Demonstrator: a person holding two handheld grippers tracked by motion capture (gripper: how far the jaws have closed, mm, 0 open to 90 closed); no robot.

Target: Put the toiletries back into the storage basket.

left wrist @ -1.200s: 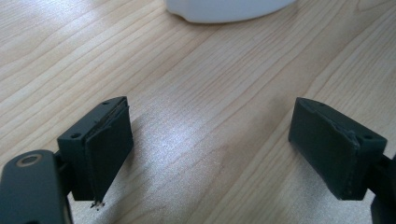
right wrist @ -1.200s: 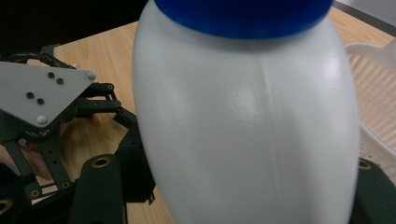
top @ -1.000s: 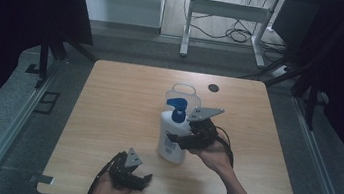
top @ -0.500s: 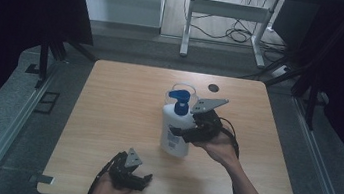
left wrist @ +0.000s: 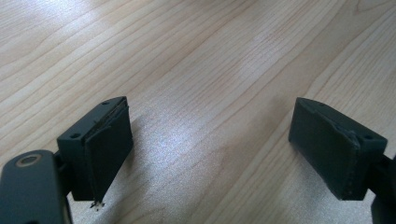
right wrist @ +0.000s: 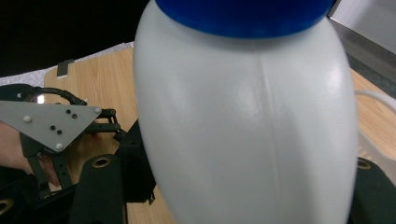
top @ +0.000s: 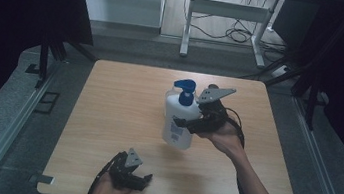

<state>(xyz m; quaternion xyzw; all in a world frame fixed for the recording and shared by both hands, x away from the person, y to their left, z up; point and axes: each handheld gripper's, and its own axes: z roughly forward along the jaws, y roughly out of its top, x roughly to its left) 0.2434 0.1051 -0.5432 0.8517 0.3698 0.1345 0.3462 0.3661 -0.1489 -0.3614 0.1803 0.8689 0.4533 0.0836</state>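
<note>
White plastic, smooth and rounded at the shoulders, forms the pump bottle [top: 179,120], which carries a blue pump head and a small printed label low on its front. The right tool [top: 187,124] is clamped on the bottle's side and holds it upright, tilted slightly, above the middle of the tabletop [top: 116,120], somewhat toward the far right corner; a soft shadow lies on the wood beneath it. Pale wood-grain laminate covers the tabletop, with a faint sheen.

The left tool [top: 141,179] rests at the near edge, left of centre, its jaws standing wide apart with nothing between them.

Left gripper view: two black, blocky pads [left wrist: 109,147] with flat faces, bare wood grain between them. Right gripper view: the bottle [right wrist: 243,121] at close range, with a vertical mould seam down its body and the blue collar at the top, detail that the high view is too distant to resolve; the left tool's grey three-cornered plate [right wrist: 51,123] lies beyond it. The right tool's jaw tips are largely hidden behind the bottle in this view.

Open surface lies along the left half and the far left corner. A small dark round object [top: 212,87] sits near the far edge, too small to identify.
</note>
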